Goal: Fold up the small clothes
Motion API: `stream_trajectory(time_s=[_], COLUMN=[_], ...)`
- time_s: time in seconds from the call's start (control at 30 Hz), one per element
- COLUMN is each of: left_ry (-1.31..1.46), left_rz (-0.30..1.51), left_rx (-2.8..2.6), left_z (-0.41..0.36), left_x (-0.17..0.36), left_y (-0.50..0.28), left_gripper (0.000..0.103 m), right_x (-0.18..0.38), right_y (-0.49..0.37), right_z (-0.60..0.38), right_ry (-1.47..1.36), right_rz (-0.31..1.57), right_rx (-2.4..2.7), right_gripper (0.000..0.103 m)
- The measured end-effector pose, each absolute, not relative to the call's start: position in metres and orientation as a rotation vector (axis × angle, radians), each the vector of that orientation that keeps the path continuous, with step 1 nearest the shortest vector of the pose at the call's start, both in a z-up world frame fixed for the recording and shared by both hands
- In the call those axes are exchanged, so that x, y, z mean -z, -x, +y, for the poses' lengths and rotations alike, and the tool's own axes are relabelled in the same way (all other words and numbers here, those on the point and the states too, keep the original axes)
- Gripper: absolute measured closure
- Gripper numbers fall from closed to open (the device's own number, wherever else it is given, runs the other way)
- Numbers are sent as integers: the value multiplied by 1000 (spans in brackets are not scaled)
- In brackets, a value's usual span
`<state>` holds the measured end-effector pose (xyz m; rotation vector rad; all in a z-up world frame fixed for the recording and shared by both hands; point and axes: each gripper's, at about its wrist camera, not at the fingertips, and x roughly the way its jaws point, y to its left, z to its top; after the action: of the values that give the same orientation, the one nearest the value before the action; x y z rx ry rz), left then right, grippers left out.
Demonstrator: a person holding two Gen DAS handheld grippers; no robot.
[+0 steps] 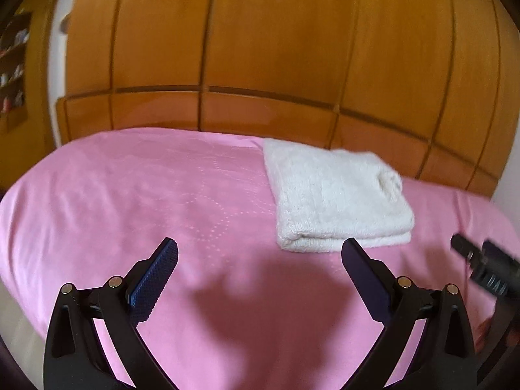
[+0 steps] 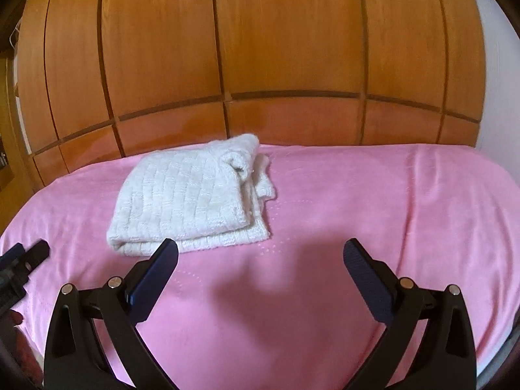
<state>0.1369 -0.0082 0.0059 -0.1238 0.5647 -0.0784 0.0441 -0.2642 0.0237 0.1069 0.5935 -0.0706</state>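
Note:
A white knitted garment (image 1: 338,198) lies folded into a thick rectangle on the pink bedspread (image 1: 162,195). In the right wrist view the garment (image 2: 188,195) sits left of centre on the bedspread (image 2: 357,201). My left gripper (image 1: 260,253) is open and empty, held above the bedspread just in front of and to the left of the garment. My right gripper (image 2: 260,253) is open and empty, in front of and to the right of the garment. Each gripper also shows at the edge of the other's view: the right one (image 1: 481,266), the left one (image 2: 22,263).
A wooden panelled wardrobe (image 1: 260,48) stands right behind the bed. A wooden shelf unit with small items (image 1: 13,65) is at the far left. A white wall (image 2: 497,81) is at the far right.

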Motion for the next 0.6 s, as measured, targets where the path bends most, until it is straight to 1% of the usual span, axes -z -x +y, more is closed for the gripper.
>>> stream_trajectory(time_s=[0.2, 0.43, 0.6], left_ry=[103, 84, 86], left_rz=[520, 473, 477], left_rx=[65, -10, -7], left_z=[-7, -3, -3], left_x=[-28, -39, -44], left_y=[-106, -67, -53], left_gripper=[3, 3, 3], right_x=[-36, -57, -70], right_y=[-19, 8, 31], right_z=[-240, -243, -242], right_ry=[-23, -61, -60], right_rz=[588, 559, 541], right_rx=[48, 65, 98], right_gripper=[2, 2, 2])
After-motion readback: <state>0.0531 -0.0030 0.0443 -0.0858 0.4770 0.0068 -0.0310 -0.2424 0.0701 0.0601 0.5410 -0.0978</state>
